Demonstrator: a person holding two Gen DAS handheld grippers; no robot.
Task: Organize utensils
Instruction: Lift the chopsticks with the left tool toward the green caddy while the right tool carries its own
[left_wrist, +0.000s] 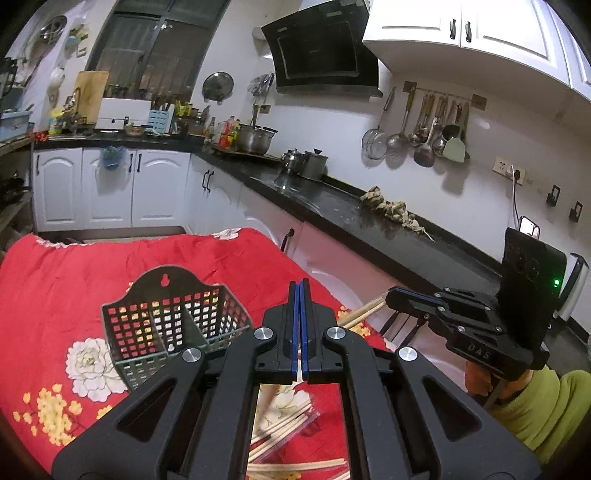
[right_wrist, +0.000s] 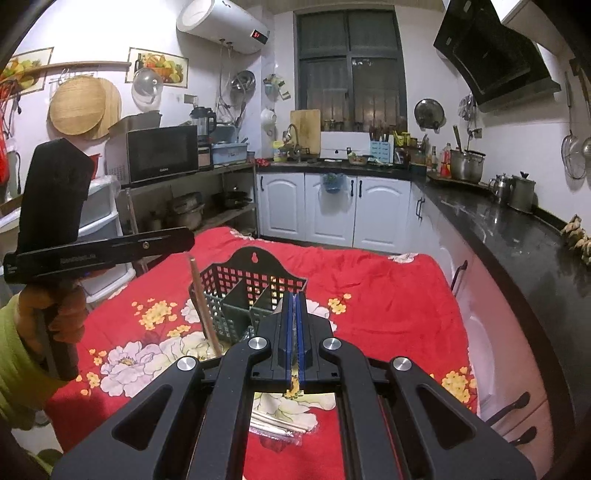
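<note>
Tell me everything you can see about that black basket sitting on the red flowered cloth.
The black basket looks like plastic, with grid-holed walls and base. A taller solid back panel carries a keyhole-shaped hanging hole. Inner dividers split it into compartments. It stands upright on the red flowered cloth, back panel away from the cameras. Its compartments look empty; in the right wrist view a chopstick crosses in front of it.

Red floral cloth (left_wrist: 221, 258) (white peonies) — black basket (left_wrist: 173, 317)

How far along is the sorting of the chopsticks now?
Done: nothing yet; the black basket looks empty. In hand: the left claw is shut on one chopstick, the right claw on a chopstick pair. Left: the loose chopsticks on the red cloth.
</note>
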